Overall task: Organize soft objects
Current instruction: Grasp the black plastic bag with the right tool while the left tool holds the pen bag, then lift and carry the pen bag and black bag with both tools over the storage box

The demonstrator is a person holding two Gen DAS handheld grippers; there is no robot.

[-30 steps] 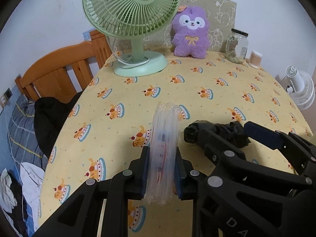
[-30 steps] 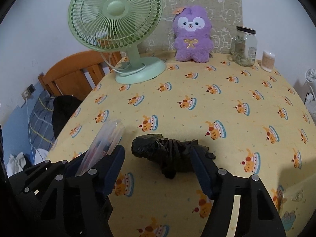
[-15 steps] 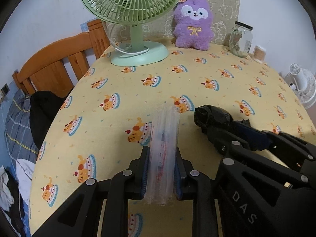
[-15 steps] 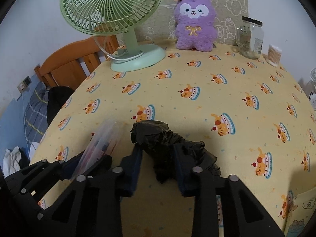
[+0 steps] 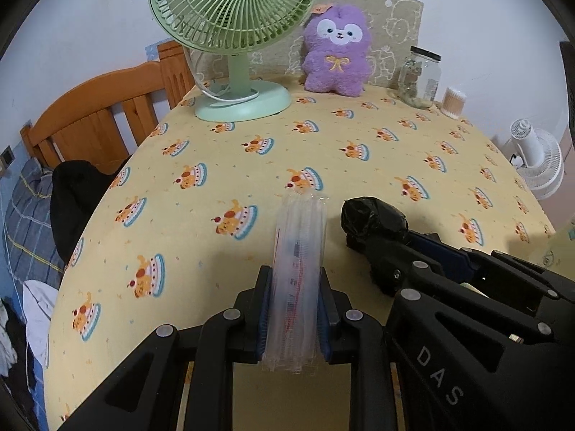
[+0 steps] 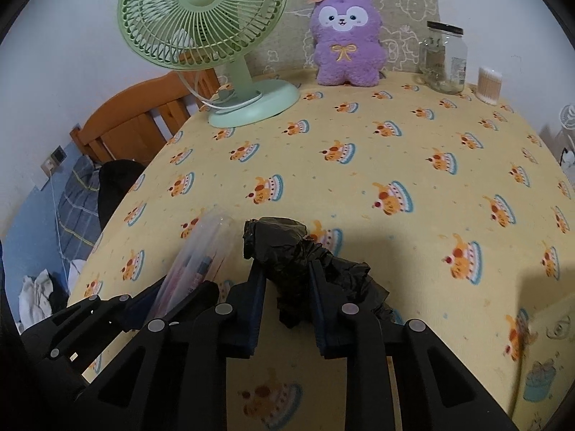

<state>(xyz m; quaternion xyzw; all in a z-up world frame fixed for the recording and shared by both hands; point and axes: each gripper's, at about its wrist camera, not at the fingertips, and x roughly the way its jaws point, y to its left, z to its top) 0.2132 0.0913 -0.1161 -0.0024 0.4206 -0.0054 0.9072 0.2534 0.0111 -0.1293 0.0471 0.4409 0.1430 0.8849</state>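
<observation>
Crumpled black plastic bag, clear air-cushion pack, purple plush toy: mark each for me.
Crumpled black plastic bag (image 6: 287,248): right wrist view, wrinkled top.
Clear air-cushion pack (image 5: 300,248): left wrist view, upper middle.
Purple plush toy (image 5: 336,61): left wrist view, chest bow.

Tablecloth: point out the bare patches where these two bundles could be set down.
The wide middle of the tablecloth is free, between the fan at the back and the grippers in front, and so is the right side. The back edge is crowded: fan, purple plush, glass jar, cotton swabs.
</observation>
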